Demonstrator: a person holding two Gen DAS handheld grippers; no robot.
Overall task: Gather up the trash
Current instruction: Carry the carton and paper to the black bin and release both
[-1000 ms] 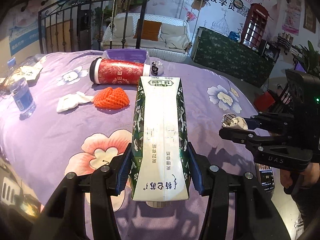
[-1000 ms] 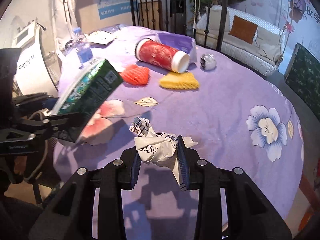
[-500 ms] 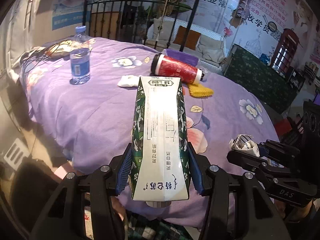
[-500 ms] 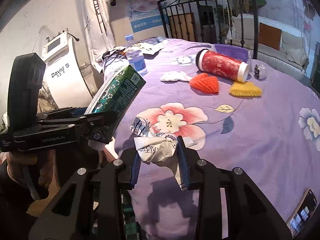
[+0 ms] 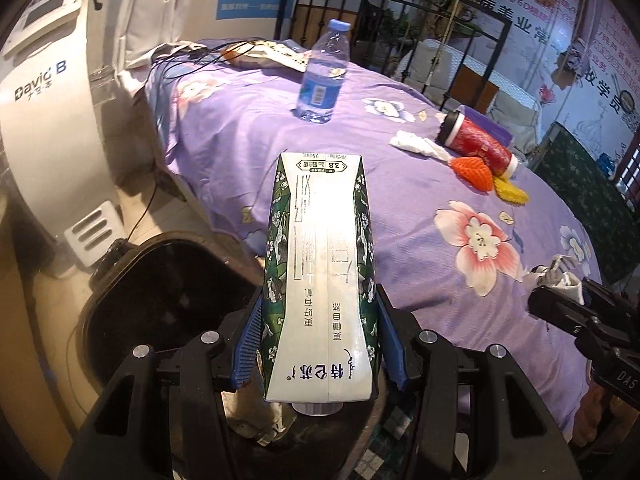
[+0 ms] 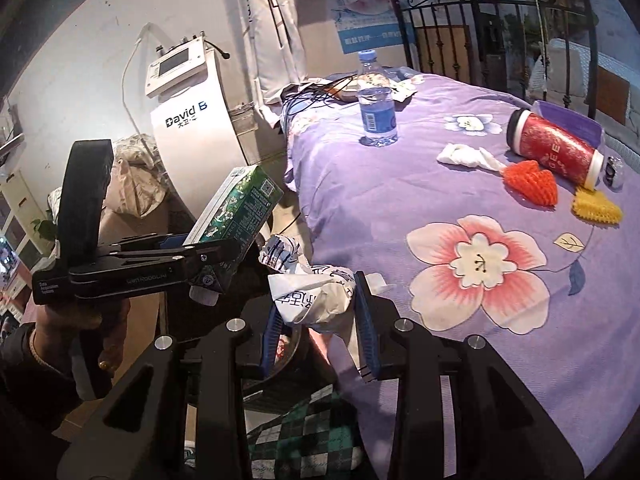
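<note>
My left gripper (image 5: 320, 344) is shut on a green and white milk carton (image 5: 320, 264), held above a black trash bin (image 5: 160, 300) beside the bed. The carton also shows in the right wrist view (image 6: 236, 212). My right gripper (image 6: 318, 328) is shut on a crumpled white paper wrapper (image 6: 312, 296), at the bed's near edge, right of the left gripper (image 6: 216, 256). On the purple bedspread (image 5: 360, 148) lie a red cup (image 5: 480, 144), a white tissue (image 5: 416, 146), an orange foam net (image 5: 472, 170) and a yellow foam net (image 5: 510, 192).
A water bottle (image 5: 322, 76) stands upright on the bed's far side, with cables and papers (image 5: 260, 54) behind it. A white David B machine (image 5: 44, 92) stands left of the bin. A black iron bed frame (image 5: 392, 4) runs along the back.
Both grippers have swung left off the middle of the bed toward its edge, still holding the carton and the paper. The trash bin and the white machine have come into view.
</note>
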